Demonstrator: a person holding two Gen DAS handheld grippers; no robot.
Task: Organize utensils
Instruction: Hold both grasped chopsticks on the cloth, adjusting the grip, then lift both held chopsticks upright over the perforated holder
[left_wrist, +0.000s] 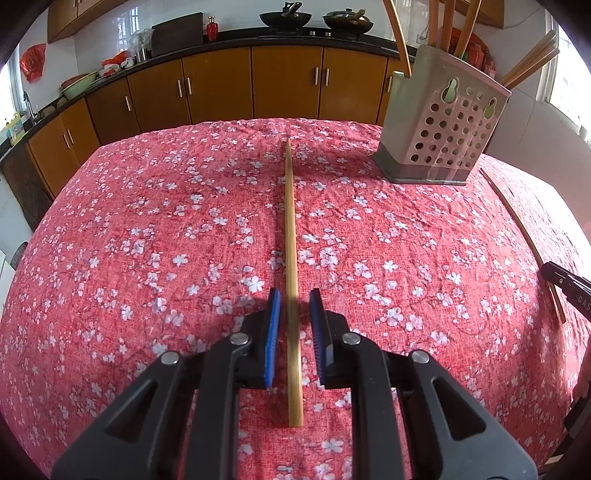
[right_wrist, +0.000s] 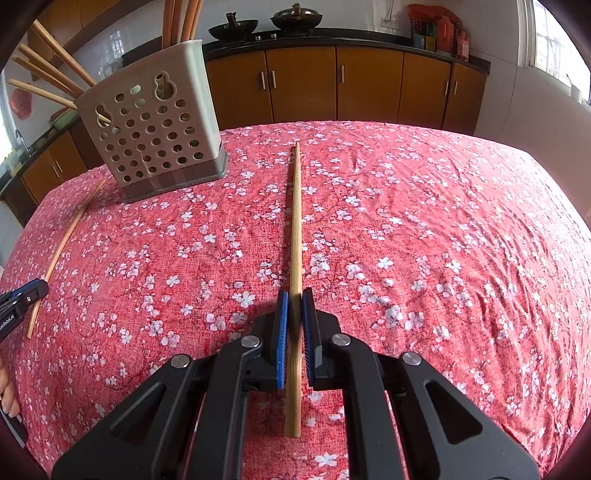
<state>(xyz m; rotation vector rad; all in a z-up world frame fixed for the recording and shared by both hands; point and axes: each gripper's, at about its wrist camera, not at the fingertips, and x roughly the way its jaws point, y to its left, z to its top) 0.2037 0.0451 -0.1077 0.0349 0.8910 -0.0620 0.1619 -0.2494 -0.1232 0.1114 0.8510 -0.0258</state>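
A wooden chopstick (left_wrist: 290, 236) lies on the red floral tablecloth (left_wrist: 147, 240), pointing away from me. My left gripper (left_wrist: 294, 299) is open with its blue pads either side of this chopstick, not touching it. A second chopstick (right_wrist: 295, 229) lies the same way in the right wrist view. My right gripper (right_wrist: 295, 297) has its pads pressed against it. A beige perforated utensil holder (left_wrist: 443, 122) stands at the back right of the left view and at the back left of the right wrist view (right_wrist: 155, 125), with several chopsticks inside.
Each chopstick also shows at the side of the other view (left_wrist: 524, 240), (right_wrist: 62, 251), with the other gripper (left_wrist: 569, 288), (right_wrist: 18, 299) beside it. Brown cabinets (left_wrist: 258, 85) and a counter with woks stand beyond the table's far edge.
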